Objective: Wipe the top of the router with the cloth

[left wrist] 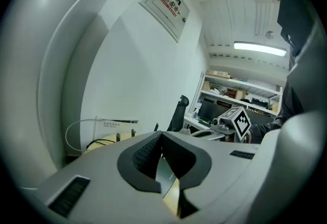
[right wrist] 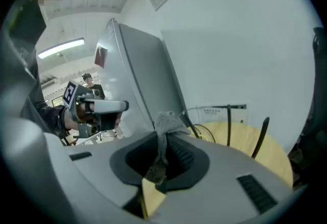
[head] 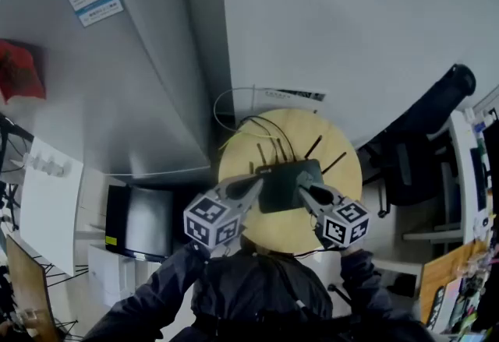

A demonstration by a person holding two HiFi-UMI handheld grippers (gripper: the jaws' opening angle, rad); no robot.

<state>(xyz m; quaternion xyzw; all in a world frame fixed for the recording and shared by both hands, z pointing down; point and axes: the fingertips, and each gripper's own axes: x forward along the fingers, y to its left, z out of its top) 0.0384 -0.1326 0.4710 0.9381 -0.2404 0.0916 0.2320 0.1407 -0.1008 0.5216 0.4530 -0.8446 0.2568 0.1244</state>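
Observation:
A black router (head: 284, 178) with several upright antennas lies on a round wooden table (head: 343, 157). My right gripper (head: 304, 192) is over the router's right part, shut on a grey cloth (right wrist: 166, 122) that bunches up past its fingertips in the right gripper view. My left gripper (head: 254, 186) is at the router's left edge, jaws shut with nothing between them. Under the left gripper (left wrist: 160, 136) a sliver of the router's top (left wrist: 164, 174) shows. Two antennas (right wrist: 228, 125) stand beyond the right gripper (right wrist: 162, 135).
A tall grey cabinet (head: 117, 83) stands left of the table, a white wall behind it. Yellow and black cables (head: 234, 126) loop at the table's back edge. A black office chair (head: 413, 149) and a cluttered desk (head: 468, 177) are on the right.

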